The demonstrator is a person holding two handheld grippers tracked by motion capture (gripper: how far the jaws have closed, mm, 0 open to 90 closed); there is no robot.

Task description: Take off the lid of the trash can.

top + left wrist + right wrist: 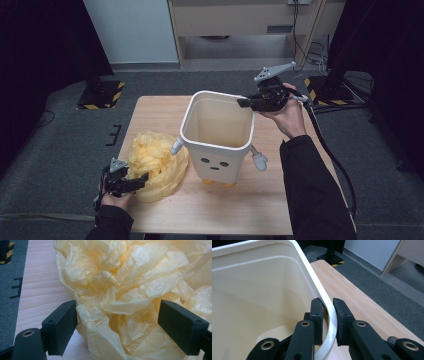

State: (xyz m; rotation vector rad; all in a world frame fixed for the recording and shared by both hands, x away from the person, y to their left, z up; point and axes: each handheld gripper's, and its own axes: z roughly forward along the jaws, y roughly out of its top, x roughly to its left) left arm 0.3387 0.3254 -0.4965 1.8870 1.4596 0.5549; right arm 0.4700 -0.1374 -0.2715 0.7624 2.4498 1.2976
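At the left of the table [150,107] my left gripper [139,180] lies low over the wood, its tips at the near edge of the crumpled yellow plastic bag [159,162]. In the left gripper view the jaws stand wide apart, one on each side of a loose fold of the yellow plastic bag [125,290]; the left pad just meets the film, the right pad stands clear of it, so nothing is pinched. The bag sits in a heap on the front left part of the tabletop, just beside the white bin [217,132].

The bin stands upright near the middle of the table, a small face on its front wall, two stubby arms at its sides and orange feet below.

At the right, my right gripper [245,102] comes in level at the bin's far right corner. In the right gripper view its jaws are clamped on the rim of the white bin [322,290], one pad inside the wall and one outside, with the pale wood of the table [352,290] beyond
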